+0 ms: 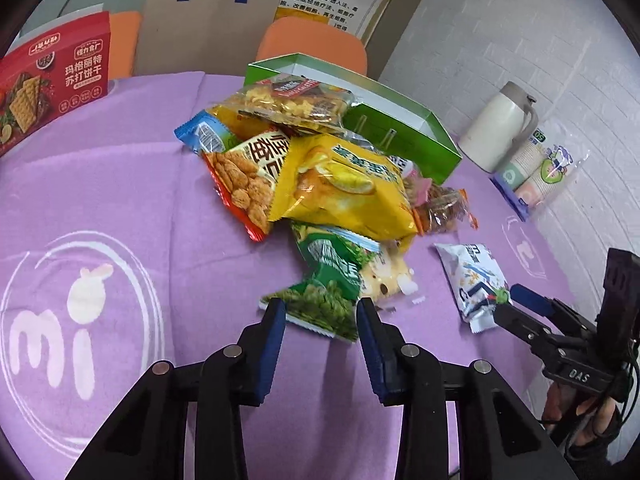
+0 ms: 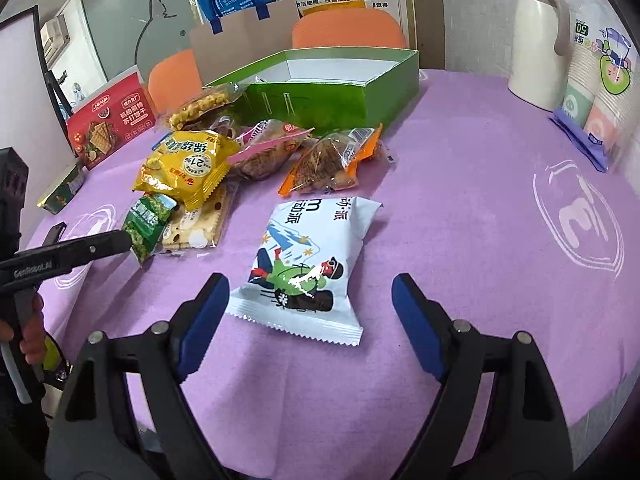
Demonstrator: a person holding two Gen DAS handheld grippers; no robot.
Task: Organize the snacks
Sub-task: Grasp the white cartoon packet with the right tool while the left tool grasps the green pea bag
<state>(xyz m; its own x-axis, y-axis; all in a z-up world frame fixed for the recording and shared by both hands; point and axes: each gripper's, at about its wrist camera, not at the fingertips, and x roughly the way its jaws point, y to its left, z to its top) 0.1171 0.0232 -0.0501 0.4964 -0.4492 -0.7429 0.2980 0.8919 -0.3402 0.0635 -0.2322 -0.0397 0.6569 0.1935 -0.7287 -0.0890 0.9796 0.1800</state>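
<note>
My left gripper [image 1: 320, 306] sits open around the near end of the green pea packet [image 1: 320, 300] at the snack pile's edge, while my right gripper [image 2: 310, 294] gapes wide over the white packet [image 2: 308, 264] on the purple tablecloth [image 2: 460, 240].

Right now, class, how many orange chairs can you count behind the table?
2: one orange chair stands behind the green box, the other orange chair left of it behind the red cracker box. More may be hidden.
</note>
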